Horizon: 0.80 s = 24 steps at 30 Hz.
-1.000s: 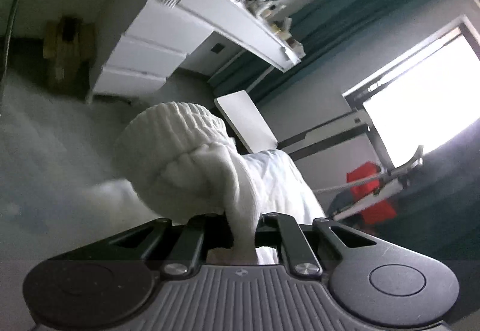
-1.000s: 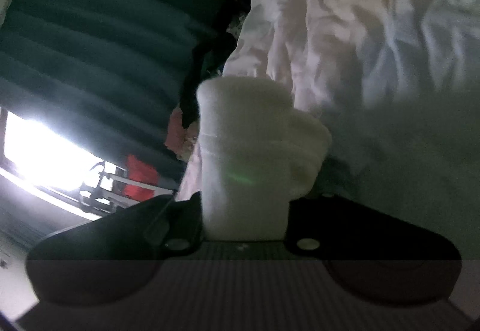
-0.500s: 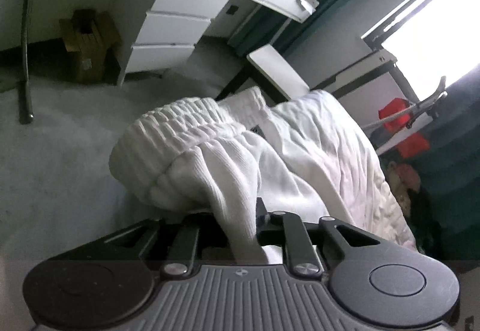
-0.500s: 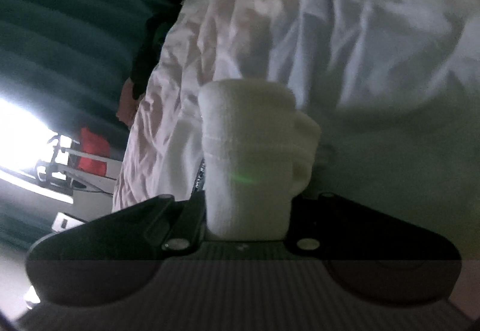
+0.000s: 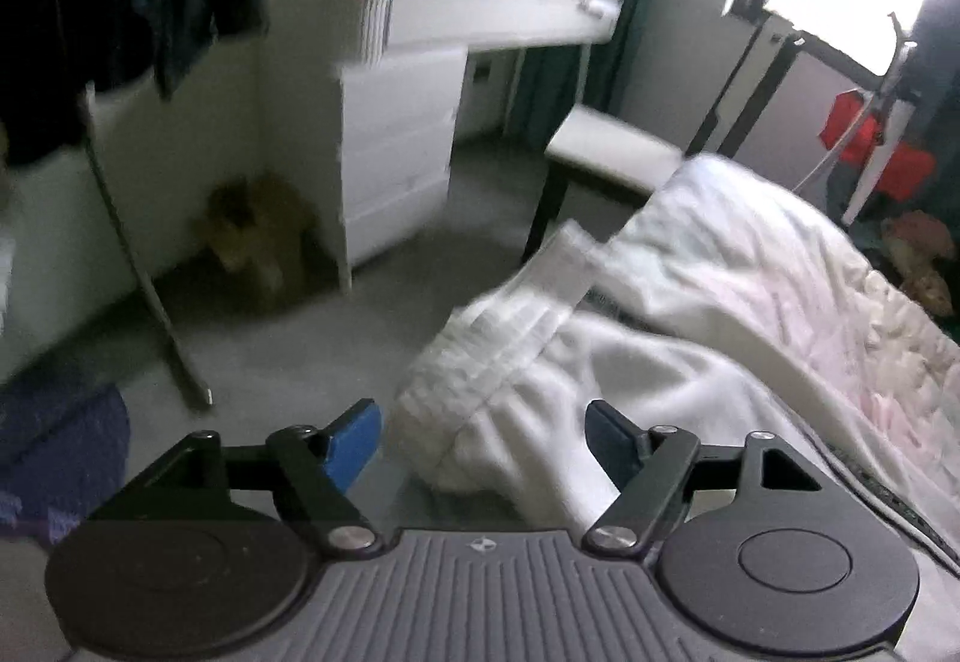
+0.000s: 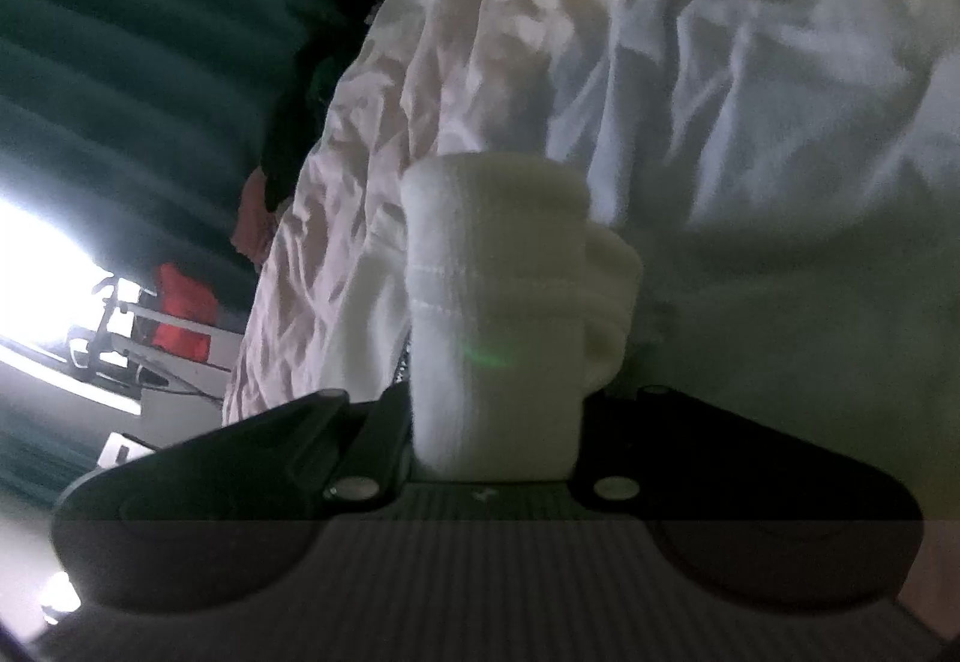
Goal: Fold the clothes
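Observation:
A white ribbed garment (image 5: 510,392) with an elastic waistband lies bunched at the edge of a bed with a crumpled white cover (image 5: 780,290). My left gripper (image 5: 483,437) is open, its blue-padded fingers (image 5: 354,437) apart on either side of the waistband, holding nothing. In the right wrist view my right gripper (image 6: 495,422) is shut on a folded white ribbed cuff (image 6: 498,302) of the garment, which fills the space between the jaws and hides the fingertips. The bed cover (image 6: 720,62) lies beyond it.
A white chest of drawers (image 5: 396,152) under a long white desk top (image 5: 510,20) stands across grey carpet. A white stool (image 5: 612,158) stands by the bed. A dark clothes rack pole (image 5: 144,272) and blue cloth (image 5: 60,452) are at left. Red items (image 5: 870,140) sit near the window.
My left gripper has opened and let go of the white garment, which now rests on the bed edge. The left view has swung upright. The right gripper keeps its grip on the cuff.

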Each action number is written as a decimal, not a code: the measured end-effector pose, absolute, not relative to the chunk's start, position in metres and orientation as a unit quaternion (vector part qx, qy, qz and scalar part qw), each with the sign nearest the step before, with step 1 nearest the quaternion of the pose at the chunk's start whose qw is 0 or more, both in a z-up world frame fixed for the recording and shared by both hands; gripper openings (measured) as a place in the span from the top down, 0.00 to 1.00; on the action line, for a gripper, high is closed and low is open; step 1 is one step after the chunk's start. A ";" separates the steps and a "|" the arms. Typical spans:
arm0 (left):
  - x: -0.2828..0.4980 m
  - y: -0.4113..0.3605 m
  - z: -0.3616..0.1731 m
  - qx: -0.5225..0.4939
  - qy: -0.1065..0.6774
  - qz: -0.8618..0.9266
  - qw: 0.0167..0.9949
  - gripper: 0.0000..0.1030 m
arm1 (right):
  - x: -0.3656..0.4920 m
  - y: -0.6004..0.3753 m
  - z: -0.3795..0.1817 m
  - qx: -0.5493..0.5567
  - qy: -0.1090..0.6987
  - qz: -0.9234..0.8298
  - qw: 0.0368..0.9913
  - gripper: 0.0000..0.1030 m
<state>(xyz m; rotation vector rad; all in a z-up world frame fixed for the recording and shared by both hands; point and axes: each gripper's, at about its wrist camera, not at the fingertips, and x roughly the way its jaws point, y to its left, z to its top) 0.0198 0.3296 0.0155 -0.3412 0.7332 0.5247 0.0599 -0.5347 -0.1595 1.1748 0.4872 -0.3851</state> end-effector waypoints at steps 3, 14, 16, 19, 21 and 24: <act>0.026 0.293 0.029 -0.129 0.337 0.226 0.905 0.24 | 0.062 -0.534 -0.158 0.537 0.227 -0.180 0.792 0.86; 0.077 0.085 0.006 -0.076 0.337 0.020 0.938 0.21 | 0.063 -0.531 -0.141 0.517 0.213 -0.184 0.808 0.86; 0.083 0.054 -0.009 -0.043 0.339 0.000 0.940 0.21 | 0.063 -0.529 -0.139 0.509 0.211 -0.186 0.814 0.86; 0.090 0.017 -0.038 0.003 0.344 -0.014 0.939 0.21 | 0.065 -0.528 -0.138 0.496 0.214 -0.188 0.820 0.86; 0.096 0.005 -0.058 0.024 0.353 -0.014 0.935 0.21 | 0.066 -0.528 -0.137 0.487 0.216 -0.189 0.825 0.86; 0.101 -0.001 -0.086 0.075 0.332 0.006 0.940 0.20 | 0.066 -0.526 -0.136 0.479 0.216 -0.191 0.829 0.86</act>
